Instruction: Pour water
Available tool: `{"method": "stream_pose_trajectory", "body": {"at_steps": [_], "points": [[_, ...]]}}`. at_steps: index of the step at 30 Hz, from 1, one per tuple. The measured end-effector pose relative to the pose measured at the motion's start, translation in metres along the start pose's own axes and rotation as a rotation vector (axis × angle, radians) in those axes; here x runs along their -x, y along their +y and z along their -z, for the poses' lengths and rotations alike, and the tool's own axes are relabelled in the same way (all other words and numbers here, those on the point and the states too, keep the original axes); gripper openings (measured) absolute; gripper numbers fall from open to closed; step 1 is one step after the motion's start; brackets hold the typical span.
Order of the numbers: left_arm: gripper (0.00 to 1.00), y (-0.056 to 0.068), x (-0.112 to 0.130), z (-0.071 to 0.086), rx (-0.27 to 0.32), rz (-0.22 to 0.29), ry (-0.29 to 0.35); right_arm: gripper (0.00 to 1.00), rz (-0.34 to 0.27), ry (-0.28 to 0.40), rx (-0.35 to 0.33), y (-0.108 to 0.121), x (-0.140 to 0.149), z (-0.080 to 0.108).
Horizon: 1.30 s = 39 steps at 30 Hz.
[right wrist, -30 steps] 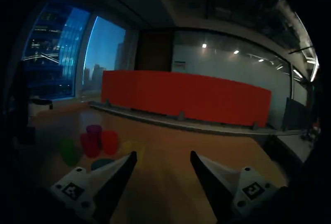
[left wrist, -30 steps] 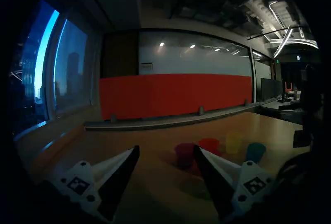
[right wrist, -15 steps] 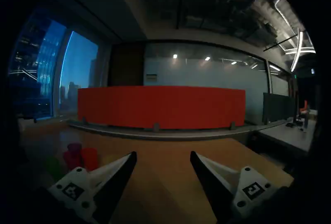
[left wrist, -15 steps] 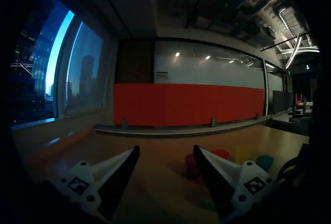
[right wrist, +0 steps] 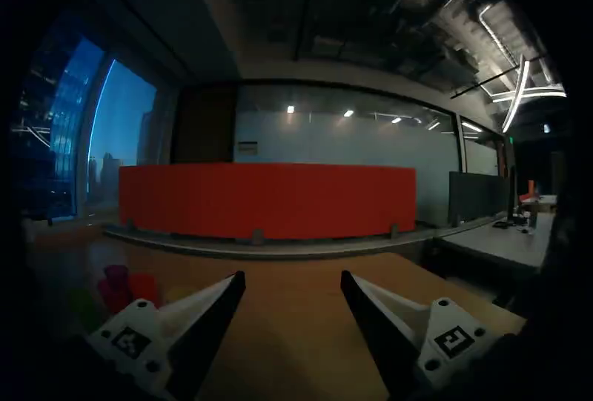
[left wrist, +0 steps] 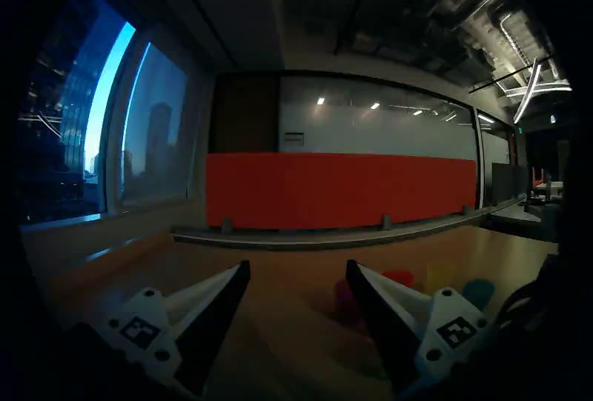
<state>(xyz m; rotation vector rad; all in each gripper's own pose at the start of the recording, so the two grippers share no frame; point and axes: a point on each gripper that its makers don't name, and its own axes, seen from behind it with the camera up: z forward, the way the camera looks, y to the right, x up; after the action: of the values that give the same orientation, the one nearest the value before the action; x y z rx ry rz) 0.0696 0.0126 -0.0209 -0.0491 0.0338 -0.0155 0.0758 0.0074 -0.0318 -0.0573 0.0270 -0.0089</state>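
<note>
Ahead, left hand-held gripper (left wrist: 296,264) spread, teal cup (left wrist: 478,291) beyond; right hand-held gripper (right wrist: 291,275) spread.

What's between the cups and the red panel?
In the left gripper view, bare tabletop, then a grey rail, lie between the cups and the red panel.

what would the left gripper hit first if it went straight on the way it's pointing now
Probably nothing near: the left gripper points over bare table toward the red partition; the cups sit off to the right. Depth is unclear.
</note>
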Motion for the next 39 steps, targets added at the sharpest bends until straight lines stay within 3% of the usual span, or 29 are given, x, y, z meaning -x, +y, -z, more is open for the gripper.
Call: {"method": "stream_pose_trajectory", "body": {"at_steps": [18,27,39], "points": [[0.96,0.001,0.017,-0.003,-0.04,-0.053,0.018,1.0,0.007,0.01,0.011,-0.002,-0.005,0.008],[0.96,0.002,0.032,-0.006,-0.03,-0.024,0.01,1.0,0.013,0.021,0.01,-0.006,-0.009,0.011],[0.96,-0.006,0.049,-0.01,-0.035,-0.038,-0.002,1.0,0.021,0.042,0.004,-0.006,-0.017,0.018]]}}
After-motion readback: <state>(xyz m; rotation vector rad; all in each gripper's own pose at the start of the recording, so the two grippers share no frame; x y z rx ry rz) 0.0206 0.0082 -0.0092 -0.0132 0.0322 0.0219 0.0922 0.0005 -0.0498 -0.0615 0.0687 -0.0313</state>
